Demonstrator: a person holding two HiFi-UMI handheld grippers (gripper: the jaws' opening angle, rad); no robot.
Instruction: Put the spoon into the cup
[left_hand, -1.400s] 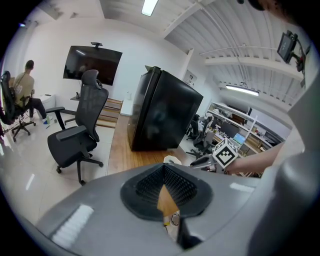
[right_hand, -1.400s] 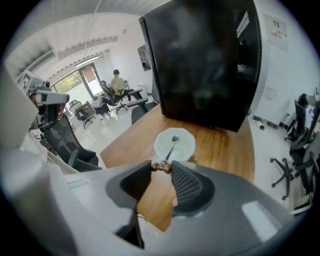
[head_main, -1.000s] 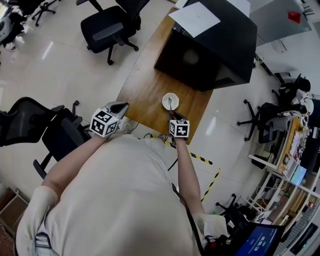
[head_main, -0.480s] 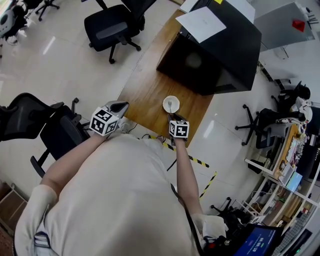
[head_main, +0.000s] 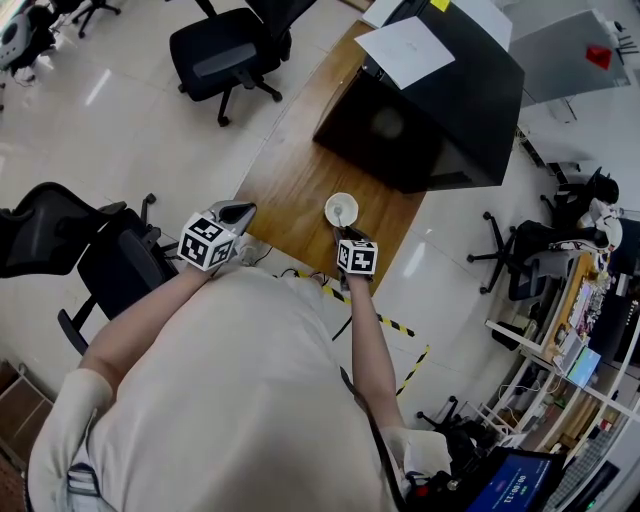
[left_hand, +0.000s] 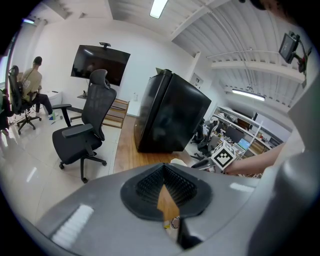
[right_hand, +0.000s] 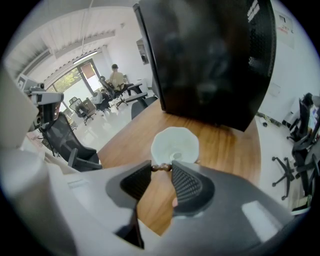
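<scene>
Right claw (right_hand: 161, 170) clenched on the spoon (right_hand: 163, 168), with the brown beaded handle end pinched between its pad tips. White cup (right_hand: 175, 142) stands on the bench (right_hand: 235, 147) just ahead of those tips. Spoon runs down from the claw into the cup. Its bowl end is inside, probably on the bottom, but too small to confirm. Black box (right_hand: 210, 60) stands beyond the cup. Left claw (left_hand: 163, 167) is empty, pads together at the tips, hovering at the bench's near corner, well to the side of the right claw.
</scene>
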